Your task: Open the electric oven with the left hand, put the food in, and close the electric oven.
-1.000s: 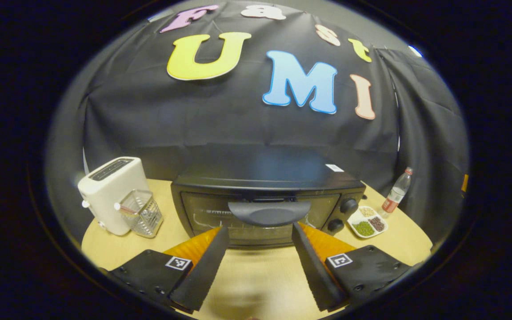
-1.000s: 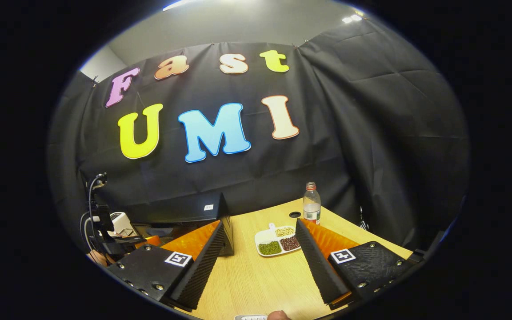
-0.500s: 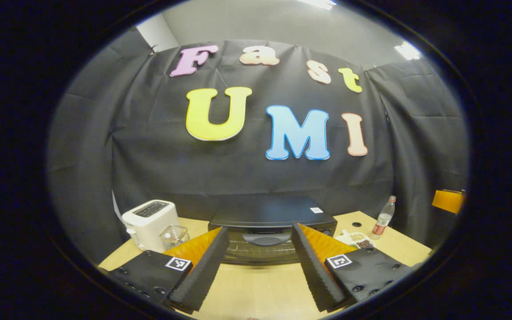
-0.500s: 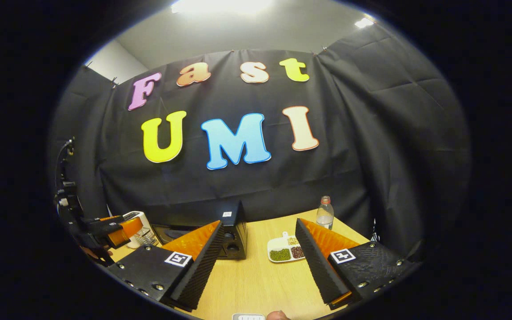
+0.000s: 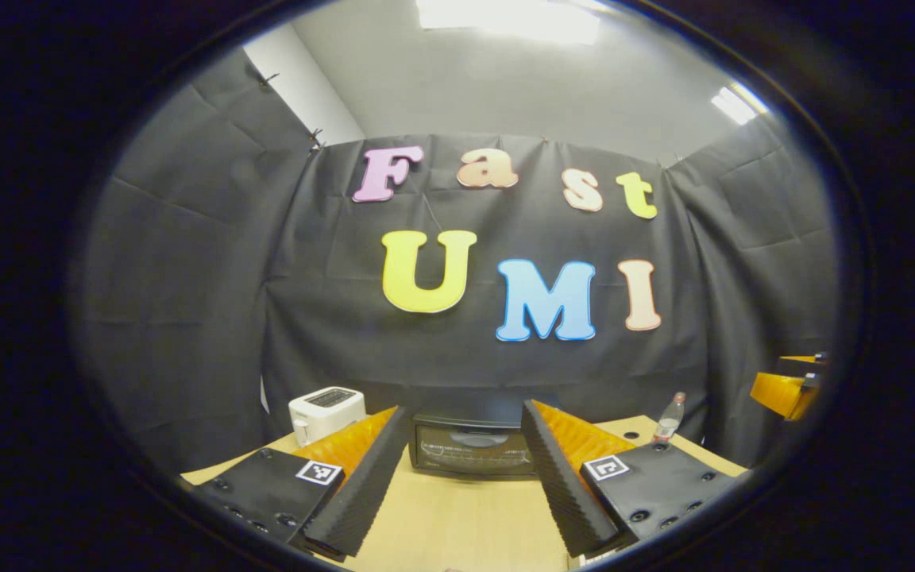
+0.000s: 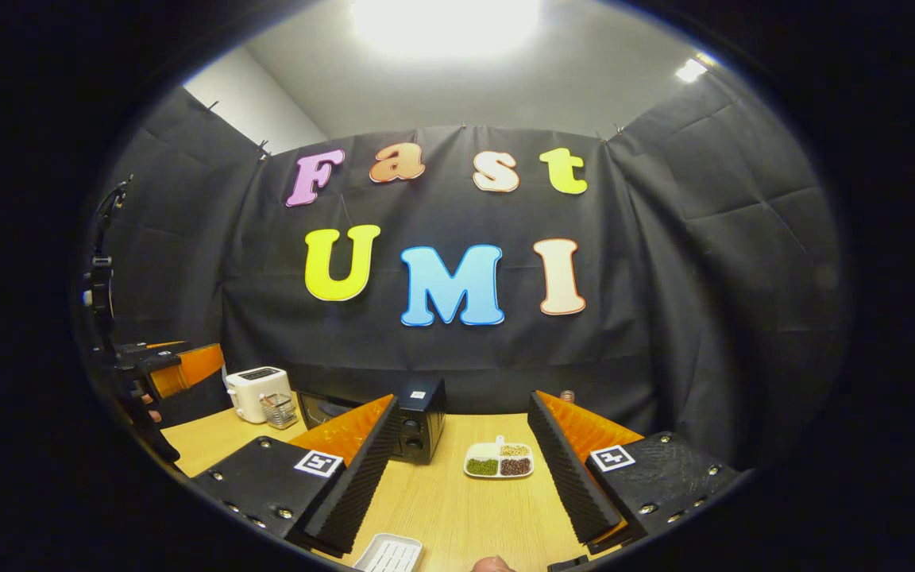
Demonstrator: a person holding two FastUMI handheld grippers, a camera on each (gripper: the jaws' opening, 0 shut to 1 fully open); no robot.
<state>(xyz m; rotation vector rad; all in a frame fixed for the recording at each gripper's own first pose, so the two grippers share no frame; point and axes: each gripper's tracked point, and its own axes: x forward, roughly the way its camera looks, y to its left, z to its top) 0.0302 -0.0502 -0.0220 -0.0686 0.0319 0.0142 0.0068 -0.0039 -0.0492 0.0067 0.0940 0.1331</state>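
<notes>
The left gripper (image 5: 457,477) hangs with its fingers spread wide apart and nothing between them, low in the left gripper view. Framed in the gap is the electric oven (image 5: 469,451), a black box at the far side of the wooden table (image 5: 457,524), its door shut and the curved handle (image 5: 473,438) across the door's upper part. A white toaster (image 5: 326,411) stands to the oven's left, a water bottle (image 5: 668,423) to its right.

In the right gripper view the right gripper (image 6: 461,477) is likewise spread and empty. Between its fingers, lower centre, lies a white divided dish of beans (image 6: 499,461), just right of the oven's knob end (image 6: 418,433). A white ribbed tray (image 6: 388,554) sits at the bottom edge; I cannot tell what it holds. The other gripper shows at the left edge of this view, raised off the table.

Judged from the shut door and the empty tools, the step in hand is the approach to the handle, and the oven is well apart from the left gripper. To do it well, bring the left gripper in level and centred on the handle, keep the fingers wide until they straddle it above and below, then close firmly and swing the door down along its hinge arc, not straight back, so the light oven does not slide toward the table's edge.
</notes>
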